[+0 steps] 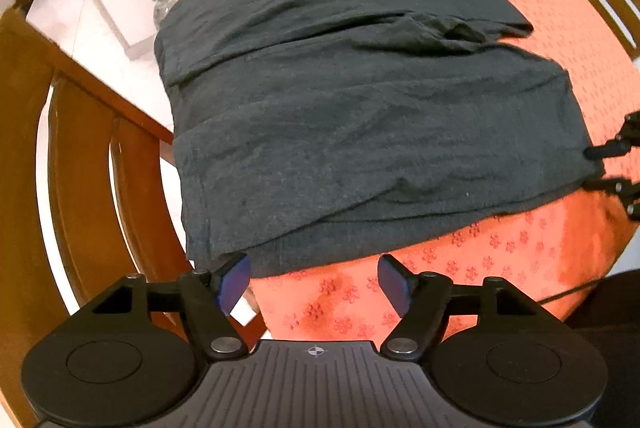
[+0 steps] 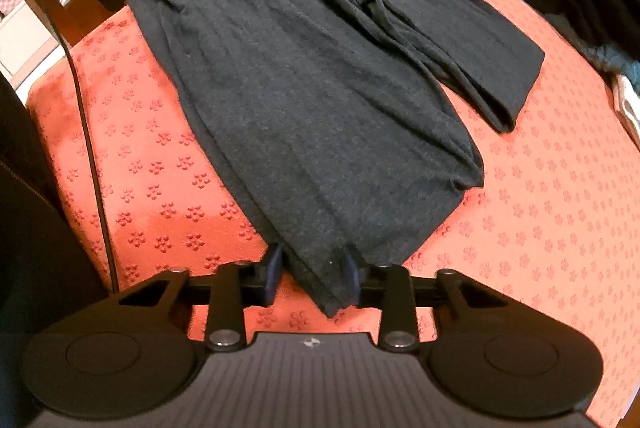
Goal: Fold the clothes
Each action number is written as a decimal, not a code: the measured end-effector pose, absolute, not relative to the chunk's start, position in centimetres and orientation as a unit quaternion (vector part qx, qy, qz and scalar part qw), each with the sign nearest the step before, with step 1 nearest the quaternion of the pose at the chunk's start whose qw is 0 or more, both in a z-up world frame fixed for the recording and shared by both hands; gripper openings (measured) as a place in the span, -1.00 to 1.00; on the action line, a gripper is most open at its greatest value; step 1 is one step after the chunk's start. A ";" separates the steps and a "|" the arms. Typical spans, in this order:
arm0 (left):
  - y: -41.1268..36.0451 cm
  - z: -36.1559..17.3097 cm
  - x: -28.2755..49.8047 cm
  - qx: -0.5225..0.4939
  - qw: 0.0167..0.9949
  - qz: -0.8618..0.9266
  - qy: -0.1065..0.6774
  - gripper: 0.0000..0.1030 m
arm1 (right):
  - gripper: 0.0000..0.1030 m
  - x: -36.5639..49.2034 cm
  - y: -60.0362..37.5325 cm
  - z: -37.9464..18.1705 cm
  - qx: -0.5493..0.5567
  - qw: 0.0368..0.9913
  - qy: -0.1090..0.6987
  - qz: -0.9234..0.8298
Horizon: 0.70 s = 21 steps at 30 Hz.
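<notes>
The dark garment (image 2: 320, 88) lies partly folded on my tabletop (image 2: 540, 228); my right gripper (image 2: 312, 278) pinches its corner, my left gripper (image 1: 314, 282) gapes empty; more folds remain.

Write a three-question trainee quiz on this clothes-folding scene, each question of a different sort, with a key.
1. True or false: the left gripper holds the dark grey knit garment.
2. Which covers the table? A. orange-red flower-patterned tablecloth B. white plastic sheet C. bare wood
3. Fill in: a corner of the garment lies between the blue pads of the ____ gripper.

Key: 1 false, its jaws stand open just short of the hem; 2 A; 3 right.
</notes>
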<state>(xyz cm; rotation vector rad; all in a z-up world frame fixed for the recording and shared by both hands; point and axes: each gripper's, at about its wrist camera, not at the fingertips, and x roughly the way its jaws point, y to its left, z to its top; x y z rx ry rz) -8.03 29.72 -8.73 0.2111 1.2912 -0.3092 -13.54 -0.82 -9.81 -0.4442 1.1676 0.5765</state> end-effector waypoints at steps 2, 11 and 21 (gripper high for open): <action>29.7 -8.8 -8.1 0.098 0.782 -0.148 0.598 0.43 | -0.42 -13.6 -0.8 -9.8 -0.208 0.774 0.538 0.263; 30.0 -9.1 -8.8 0.115 0.785 -0.156 0.589 0.44 | -0.93 -13.6 -1.0 -8.8 -0.209 0.782 0.534 0.245; 28.3 -10.1 -10.0 0.152 0.781 -0.187 0.575 0.52 | -0.94 -13.1 -0.8 -6.6 -0.204 0.792 0.529 0.228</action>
